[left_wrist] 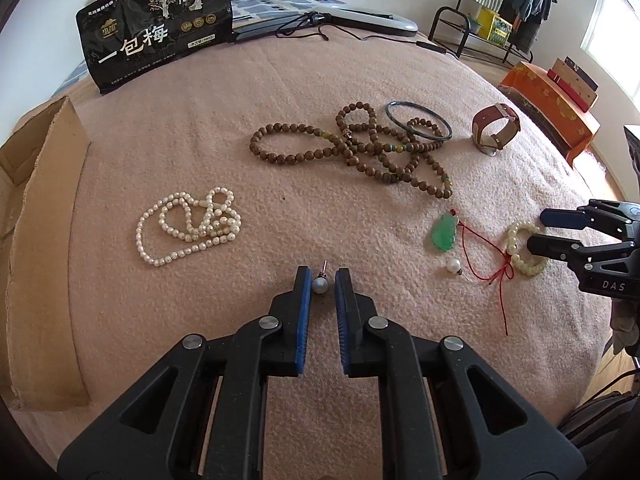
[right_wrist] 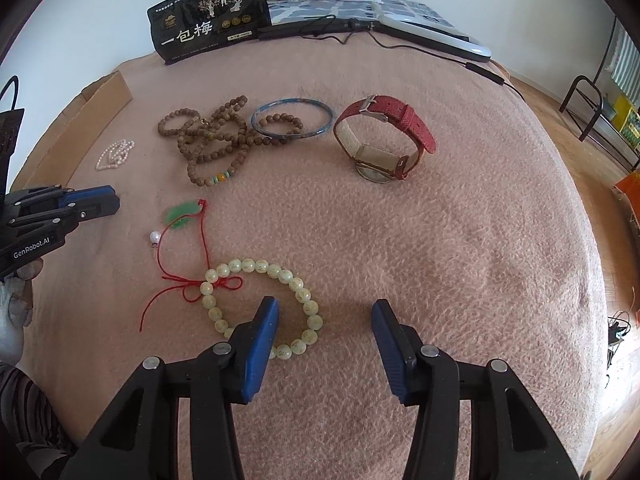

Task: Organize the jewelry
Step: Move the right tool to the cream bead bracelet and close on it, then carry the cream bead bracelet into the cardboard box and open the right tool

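Note:
On the pink blanket my left gripper stands narrowly open around a pearl stud earring, its pads close on both sides, not clearly touching. A white pearl necklace lies to its left. My right gripper is open and empty; its left finger rests inside the pale bead bracelet. A green jade pendant on red cord and a second pearl earring lie between the grippers. The right gripper also shows in the left wrist view.
Brown wooden bead strands, a dark bangle and a red-strap watch lie farther back. A cardboard box stands at the left edge. A black snack bag and a cabled device sit at the back.

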### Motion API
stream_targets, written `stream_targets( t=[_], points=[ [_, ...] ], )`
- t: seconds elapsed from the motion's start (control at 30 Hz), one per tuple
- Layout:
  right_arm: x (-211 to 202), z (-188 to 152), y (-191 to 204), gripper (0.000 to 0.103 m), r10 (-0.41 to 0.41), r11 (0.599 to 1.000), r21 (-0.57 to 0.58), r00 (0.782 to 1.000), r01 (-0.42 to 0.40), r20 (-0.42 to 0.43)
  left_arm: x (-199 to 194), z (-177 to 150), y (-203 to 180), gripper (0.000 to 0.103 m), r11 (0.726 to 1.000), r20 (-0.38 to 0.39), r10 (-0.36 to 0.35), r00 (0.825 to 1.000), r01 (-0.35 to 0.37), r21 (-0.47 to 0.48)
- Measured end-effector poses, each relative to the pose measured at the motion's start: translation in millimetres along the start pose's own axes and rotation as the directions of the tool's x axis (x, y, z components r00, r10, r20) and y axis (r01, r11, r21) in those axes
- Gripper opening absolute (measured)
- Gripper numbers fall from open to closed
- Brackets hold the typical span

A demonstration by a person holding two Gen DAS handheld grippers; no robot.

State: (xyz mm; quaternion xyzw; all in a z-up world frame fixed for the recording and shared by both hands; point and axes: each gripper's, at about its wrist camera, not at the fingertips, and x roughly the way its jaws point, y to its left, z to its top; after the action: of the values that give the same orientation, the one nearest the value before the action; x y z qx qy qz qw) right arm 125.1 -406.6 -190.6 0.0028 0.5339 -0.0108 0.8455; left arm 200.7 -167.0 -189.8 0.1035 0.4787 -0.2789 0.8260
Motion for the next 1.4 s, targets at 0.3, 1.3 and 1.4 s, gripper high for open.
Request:
stream_targets(
  t=[0.3, 1.3, 1.4],
  points=[
    [4.6, 3.2, 5.6, 0.034, 0.007, 1.000, -0.006, 1.000, -0.007, -0.007, 2.0, -2.9, -0.9, 0.007, 1.000, 0.023, 0.010, 1.000, -0.010, -0.007],
    [-58.9, 10.5, 17.7, 0.005, 0.072, 0.997, 0.009, 0.989, -0.073, 0.128, -56.4, -1.1, 17.4, 0.006, 0.995, 0.135, -0.006, 0.991, 0.020, -0.101],
    [-67.2, 14.5, 21.2, 0.005, 0.073, 0.997, 0.005, 0.987, -0.074, 0.144, -67.8, -1.8, 23.5, 0.006, 0.992, 0.159, -0.012, 0.987, 0.031, -0.119]
  ],
)
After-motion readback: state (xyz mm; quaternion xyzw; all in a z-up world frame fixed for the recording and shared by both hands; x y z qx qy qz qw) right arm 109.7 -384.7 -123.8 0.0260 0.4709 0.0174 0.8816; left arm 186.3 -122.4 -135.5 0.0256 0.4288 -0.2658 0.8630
